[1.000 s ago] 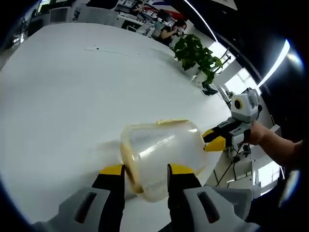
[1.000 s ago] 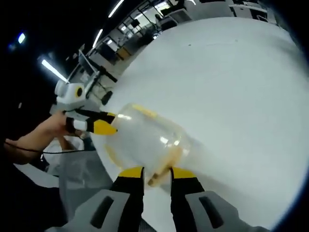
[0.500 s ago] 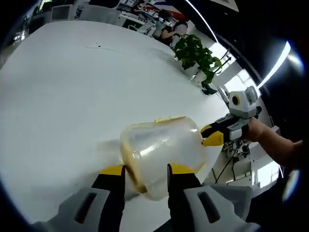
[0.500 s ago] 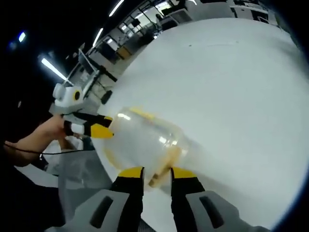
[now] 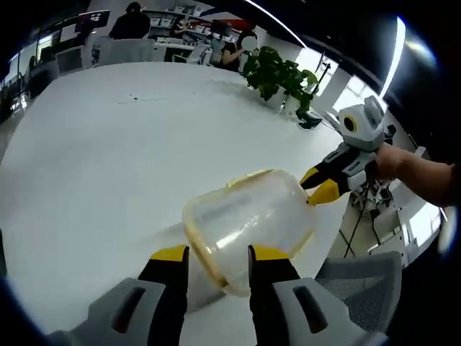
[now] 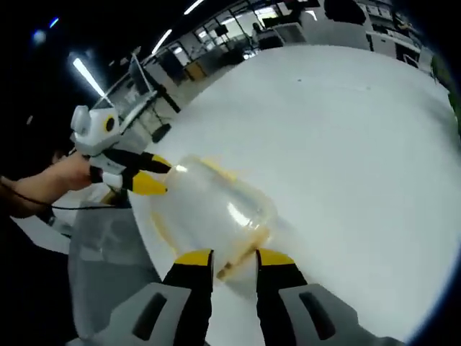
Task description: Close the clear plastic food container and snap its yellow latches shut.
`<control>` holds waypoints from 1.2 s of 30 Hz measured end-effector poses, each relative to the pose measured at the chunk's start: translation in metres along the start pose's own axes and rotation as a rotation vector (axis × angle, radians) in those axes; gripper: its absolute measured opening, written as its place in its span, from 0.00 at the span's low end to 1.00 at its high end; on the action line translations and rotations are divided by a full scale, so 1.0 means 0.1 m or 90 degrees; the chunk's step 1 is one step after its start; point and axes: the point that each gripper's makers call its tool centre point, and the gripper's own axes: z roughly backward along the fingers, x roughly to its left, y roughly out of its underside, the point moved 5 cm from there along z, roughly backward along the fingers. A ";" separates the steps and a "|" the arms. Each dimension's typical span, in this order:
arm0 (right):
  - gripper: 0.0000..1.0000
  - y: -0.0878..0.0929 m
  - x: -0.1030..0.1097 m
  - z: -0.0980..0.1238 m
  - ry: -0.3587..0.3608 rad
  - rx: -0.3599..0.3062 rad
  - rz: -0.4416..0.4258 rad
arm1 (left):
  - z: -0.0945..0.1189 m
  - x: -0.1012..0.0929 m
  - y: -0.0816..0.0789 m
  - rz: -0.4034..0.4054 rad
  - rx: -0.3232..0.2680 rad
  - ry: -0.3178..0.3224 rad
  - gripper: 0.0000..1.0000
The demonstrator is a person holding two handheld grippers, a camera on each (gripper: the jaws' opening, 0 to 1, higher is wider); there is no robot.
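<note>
The container [image 5: 248,227], lid apparently on, was at the table [image 5: 94,166] edge, gripped at opposite ends between both the left gripper [image 5: 214,254] and right gripper [image 6: 225,258]; latch state unclear.

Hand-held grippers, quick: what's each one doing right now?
Left hand-held gripper: shut on the clear container, jaws pinching its yellow-rimmed end.
Right hand-held gripper: shut on the same container's opposite end.
</note>
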 end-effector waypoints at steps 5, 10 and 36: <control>0.21 -0.03 0.02 0.04 0.004 0.009 0.060 | 0.07 -0.02 -0.10 -0.091 -0.002 0.005 0.35; 0.23 -0.12 0.08 0.07 -0.023 -0.009 0.089 | 0.06 -0.03 -0.14 -0.163 0.028 -0.009 0.41; 0.25 -0.43 0.39 -0.23 -0.070 -0.040 0.258 | -0.17 -0.42 -0.26 -0.371 0.058 0.060 0.40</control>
